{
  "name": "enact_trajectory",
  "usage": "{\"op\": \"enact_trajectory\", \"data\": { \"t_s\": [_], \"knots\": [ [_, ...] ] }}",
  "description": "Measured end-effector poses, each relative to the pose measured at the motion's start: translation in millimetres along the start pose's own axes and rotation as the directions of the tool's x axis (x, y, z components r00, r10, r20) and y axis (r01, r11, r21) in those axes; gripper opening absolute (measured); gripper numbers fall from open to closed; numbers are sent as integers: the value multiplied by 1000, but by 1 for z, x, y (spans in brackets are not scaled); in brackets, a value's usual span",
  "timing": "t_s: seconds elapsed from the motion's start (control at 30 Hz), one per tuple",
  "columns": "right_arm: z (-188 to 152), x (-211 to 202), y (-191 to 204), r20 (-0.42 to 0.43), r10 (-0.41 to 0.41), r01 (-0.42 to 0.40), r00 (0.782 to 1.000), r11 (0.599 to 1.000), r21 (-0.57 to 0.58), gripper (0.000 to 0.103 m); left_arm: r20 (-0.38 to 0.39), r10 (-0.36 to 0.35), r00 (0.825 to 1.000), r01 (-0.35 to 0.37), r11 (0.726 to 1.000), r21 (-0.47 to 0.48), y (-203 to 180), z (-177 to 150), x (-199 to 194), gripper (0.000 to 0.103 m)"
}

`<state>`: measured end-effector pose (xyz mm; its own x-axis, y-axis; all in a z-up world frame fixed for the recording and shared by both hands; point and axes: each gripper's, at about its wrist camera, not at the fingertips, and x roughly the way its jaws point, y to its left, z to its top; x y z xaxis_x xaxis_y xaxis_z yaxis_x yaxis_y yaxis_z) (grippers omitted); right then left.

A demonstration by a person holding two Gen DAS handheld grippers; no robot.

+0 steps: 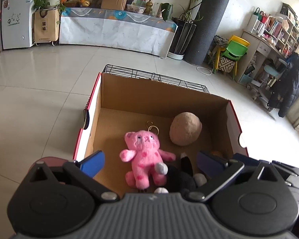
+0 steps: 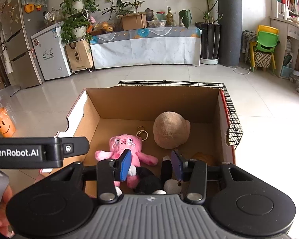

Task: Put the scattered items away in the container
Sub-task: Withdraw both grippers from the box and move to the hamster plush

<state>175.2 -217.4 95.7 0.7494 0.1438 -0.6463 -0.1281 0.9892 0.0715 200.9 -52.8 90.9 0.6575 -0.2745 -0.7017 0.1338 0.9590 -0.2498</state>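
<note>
Cardboard makes up the box (image 1: 189, 99), which stands open-topped on the tiled floor (image 1: 39, 99) in front of a wire rack (image 1: 155, 76). Inside it lie a pink plush cat (image 1: 144, 157) with a key ring (image 1: 153, 128) at its head, a tan round plush (image 1: 185, 128) just beside it, and a black-and-white soft toy (image 1: 182, 177) touching the cat's leg. Both grippers hang over the near rim: the left gripper (image 1: 149, 163) has its jaws spread wide and holds nothing, and the right gripper (image 2: 151, 164) has its jaws apart, narrower, also empty. No loose item shows outside the box in either view. The toys look light and squashy, so a pinch across a limb or the belly should hold; the thin metal ring would likely slip
</note>
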Motion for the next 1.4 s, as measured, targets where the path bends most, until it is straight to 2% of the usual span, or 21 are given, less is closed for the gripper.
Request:
{"op": "enact_trajectory", "data": {
  "t_s": [0.2, 0.3, 0.47, 0.87, 1.0, 1.4],
  "knots": [
    [-4, -17, -1, -4, -7, 7, 1000, 1000, 8, 46, -3, 4, 1000, -4, 1000, -9, 0, -9, -12, 103],
    [-10, -26, -3, -14, -12, 12, 1000, 1000, 12, 52, -2, 3, 1000, -3, 1000, -11, 0, -13, -18, 103],
    [-22, -41, -6, -32, -25, 26, 999, 999, 20, 52, 3, -3, 1000, 3, 1000, 1, 1, -21, -31, 103],
    [-47, -59, -21, -100, -26, 33, 995, 997, 73, 52, -55, -10, 998, 13, 999, 47, 2, -64, -56, 103],
    [-52, -59, -26, -122, -23, 35, 992, 995, 91, 52, -86, -11, 996, 16, 998, 56, 0, -76, -54, 103],
    [-70, -44, -35, -222, 66, -23, 973, 981, 191, 53, -189, -21, 982, 39, 995, 91, -7, -109, -28, 103]
  ]
}}
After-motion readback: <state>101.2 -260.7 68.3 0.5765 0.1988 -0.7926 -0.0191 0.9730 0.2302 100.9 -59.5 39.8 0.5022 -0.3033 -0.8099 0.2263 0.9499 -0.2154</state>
